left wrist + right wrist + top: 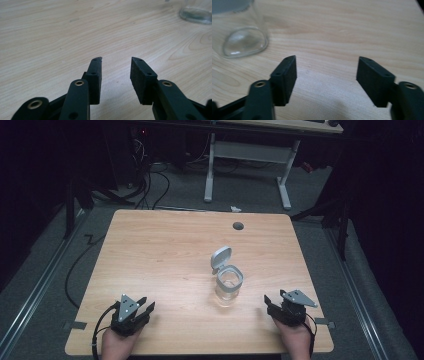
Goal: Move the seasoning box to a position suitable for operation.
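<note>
A clear glass jar [229, 287] with a grey rim stands a little right of the table's middle, its grey flip lid [220, 258] raised open behind it. My left gripper [144, 304] rests near the front left edge, open, with nothing between its jaws. My right gripper [274, 300] rests near the front right edge, open and empty, a short way right of the jar. In the left gripper view the gripper [116, 59] faces bare wood, with the jar's base [196, 13] far off at upper right. In the right gripper view the gripper [327, 59] has the jar's base [243, 37] just ahead at left.
The wooden table [165, 250] has a round cable hole [238, 225] near its far edge. Behind it stands a white-legged desk [250, 150] on a grey floor with cables [150, 180]. Both hands come in at the table's front edge.
</note>
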A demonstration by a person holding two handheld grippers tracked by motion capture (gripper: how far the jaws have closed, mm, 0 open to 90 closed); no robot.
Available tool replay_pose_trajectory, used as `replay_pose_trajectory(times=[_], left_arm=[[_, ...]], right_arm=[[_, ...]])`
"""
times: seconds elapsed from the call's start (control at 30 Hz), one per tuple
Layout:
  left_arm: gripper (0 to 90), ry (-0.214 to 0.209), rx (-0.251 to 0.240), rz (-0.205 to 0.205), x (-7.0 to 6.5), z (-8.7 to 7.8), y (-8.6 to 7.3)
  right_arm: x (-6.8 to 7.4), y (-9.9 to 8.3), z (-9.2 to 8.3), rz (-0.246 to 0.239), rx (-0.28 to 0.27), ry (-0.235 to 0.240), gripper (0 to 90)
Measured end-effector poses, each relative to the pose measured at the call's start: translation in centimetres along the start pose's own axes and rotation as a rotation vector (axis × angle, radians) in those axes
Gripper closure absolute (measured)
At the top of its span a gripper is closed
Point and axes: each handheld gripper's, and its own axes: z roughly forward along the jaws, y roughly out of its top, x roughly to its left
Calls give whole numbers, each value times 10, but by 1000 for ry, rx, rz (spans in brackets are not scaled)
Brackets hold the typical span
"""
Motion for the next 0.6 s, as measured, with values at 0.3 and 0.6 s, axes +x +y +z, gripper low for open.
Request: replay_pose_trajectory(times=[0.3, 0.6], left_arm=[[597, -21, 6, 1, -4, 7, 2], [521, -35, -5, -26, -1, 5, 6]], right_arm=[[-3, -8, -8, 7, -8, 16, 463], [5, 4, -1, -8, -37, 64, 555]])
